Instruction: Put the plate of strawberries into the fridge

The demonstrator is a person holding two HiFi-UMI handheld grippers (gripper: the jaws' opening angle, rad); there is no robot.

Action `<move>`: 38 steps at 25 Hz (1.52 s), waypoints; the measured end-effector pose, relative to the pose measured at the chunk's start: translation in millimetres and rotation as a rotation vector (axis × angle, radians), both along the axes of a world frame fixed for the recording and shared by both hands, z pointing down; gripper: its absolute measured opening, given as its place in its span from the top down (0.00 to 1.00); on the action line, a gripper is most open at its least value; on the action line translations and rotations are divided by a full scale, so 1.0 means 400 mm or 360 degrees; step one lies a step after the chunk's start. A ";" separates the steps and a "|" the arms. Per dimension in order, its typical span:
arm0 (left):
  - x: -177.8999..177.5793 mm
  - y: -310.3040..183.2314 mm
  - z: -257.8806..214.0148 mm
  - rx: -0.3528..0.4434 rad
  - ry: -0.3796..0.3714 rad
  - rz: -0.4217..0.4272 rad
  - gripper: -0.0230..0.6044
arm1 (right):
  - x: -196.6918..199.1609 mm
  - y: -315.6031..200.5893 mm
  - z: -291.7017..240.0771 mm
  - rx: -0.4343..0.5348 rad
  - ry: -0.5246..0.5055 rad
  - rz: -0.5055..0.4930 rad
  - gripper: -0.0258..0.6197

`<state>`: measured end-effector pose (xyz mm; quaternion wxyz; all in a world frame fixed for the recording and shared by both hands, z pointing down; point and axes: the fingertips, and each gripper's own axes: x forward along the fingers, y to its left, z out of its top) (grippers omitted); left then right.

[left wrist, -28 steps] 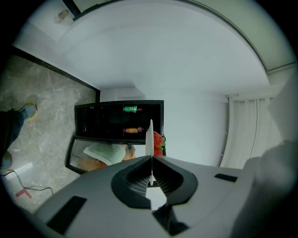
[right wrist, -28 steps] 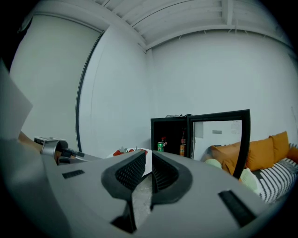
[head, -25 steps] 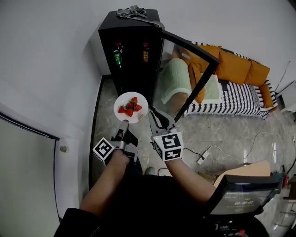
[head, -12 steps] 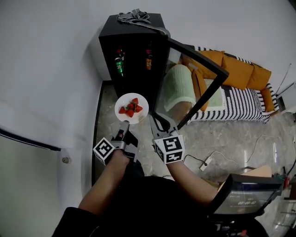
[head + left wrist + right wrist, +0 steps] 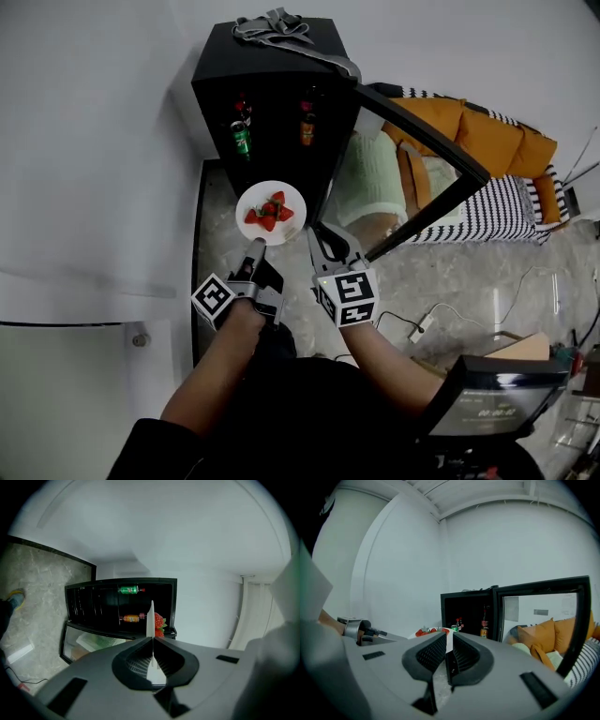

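At centre frame in the head view, the plate [image 5: 270, 213] of strawberries [image 5: 269, 211] sits just below the fridge [image 5: 272, 94], nearer its dark opening than a second ago. Both arms have carried forward together, and the fridge and its open door [image 5: 422, 159] now loom larger toward the top of the frame.

The left gripper [image 5: 255, 255] is clamped on the plate's near rim. Its own view shows the plate [image 5: 150, 616] edge-on between the closed jaws, with strawberries [image 5: 159, 620] just to the right of it. The right gripper [image 5: 322, 242] travels just beside the plate at lower right, its jaws drawn nearly together on nothing.

The plate is not yet inside. With the door wide and only drinks [image 5: 241, 139] on the shelves, the approach looks clear, and what remains is likely sliding it level onto a shelf.
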<state>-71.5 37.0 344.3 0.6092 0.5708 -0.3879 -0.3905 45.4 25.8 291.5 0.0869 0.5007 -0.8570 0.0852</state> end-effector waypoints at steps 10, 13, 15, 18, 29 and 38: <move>-0.060 -0.209 -0.001 -0.0038 0.0018 0.0114 0.95 | -0.066 -0.186 -0.002 -0.0043 0.0021 0.0109 0.89; -0.077 -0.259 -0.007 -0.0042 0.0017 0.0151 0.95 | -0.085 -0.232 -0.015 -0.0033 0.0033 0.0140 0.89; -0.085 -0.292 -0.010 -0.0034 0.0027 0.0181 0.95 | -0.093 -0.262 -0.017 -0.0033 0.0037 0.0167 0.89; -0.113 -0.365 0.021 -0.0067 0.0014 0.0229 0.95 | -0.117 -0.334 -0.002 -0.0054 0.0053 0.0210 0.89; -0.154 -0.494 0.065 -0.0096 0.0054 0.0344 0.95 | -0.167 -0.457 0.041 -0.0098 0.0099 0.0304 0.89; -0.156 -0.515 0.095 -0.0105 0.0038 0.0376 0.95 | -0.181 -0.472 0.065 -0.0109 0.0145 0.0282 0.89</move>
